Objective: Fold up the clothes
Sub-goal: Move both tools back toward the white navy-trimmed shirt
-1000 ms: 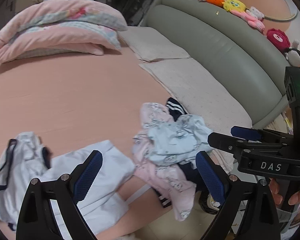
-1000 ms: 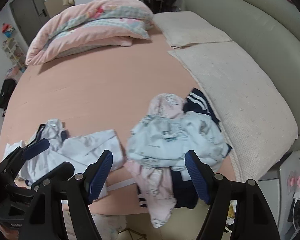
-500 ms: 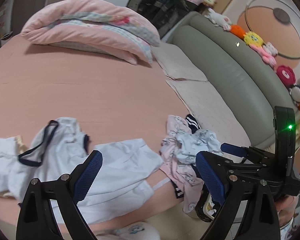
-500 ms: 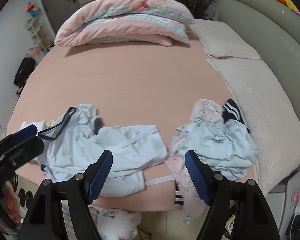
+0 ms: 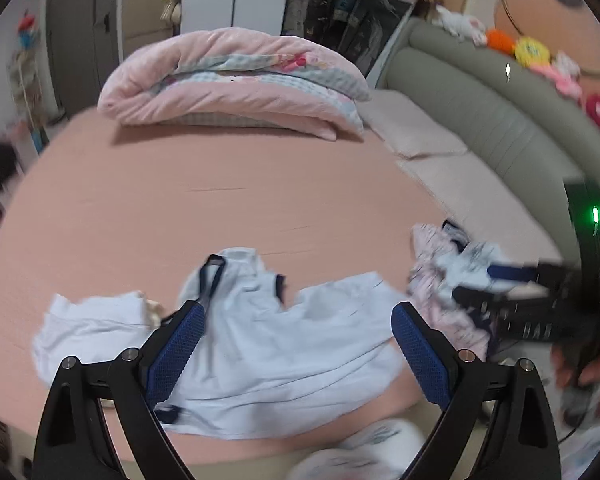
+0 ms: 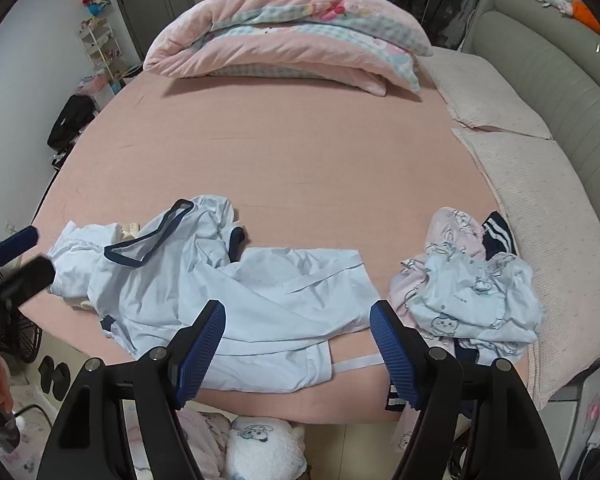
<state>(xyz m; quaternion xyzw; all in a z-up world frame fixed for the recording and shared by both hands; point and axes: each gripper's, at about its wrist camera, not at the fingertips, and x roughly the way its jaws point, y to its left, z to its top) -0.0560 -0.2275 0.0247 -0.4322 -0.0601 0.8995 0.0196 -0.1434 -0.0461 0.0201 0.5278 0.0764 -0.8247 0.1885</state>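
Both grippers, left (image 5: pixel 296 344) and right (image 6: pixel 298 346), spread apart above the shirt (image 6: pixel 236 292); only the right view shows slippers (image 6: pixel 54 372).

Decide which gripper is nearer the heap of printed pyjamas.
Right. The right gripper hangs just left of the printed pyjamas; the left gripper sits farther left, over the white garment.

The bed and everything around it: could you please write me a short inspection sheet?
Surface: pink bed, sheet mostly smooth.
Job's things: pale blue garment spread crumpled at the near edge; mixed pile to its right, apart from it.
Clutter: folded quilt at the far side; two pillows along the headboard.
Grippers: left tongs and right tongs open, empty, above the garment.
Cables: nothing seen.
Surroundings: plush toys on the headboard; black bag, slippers on the floor.
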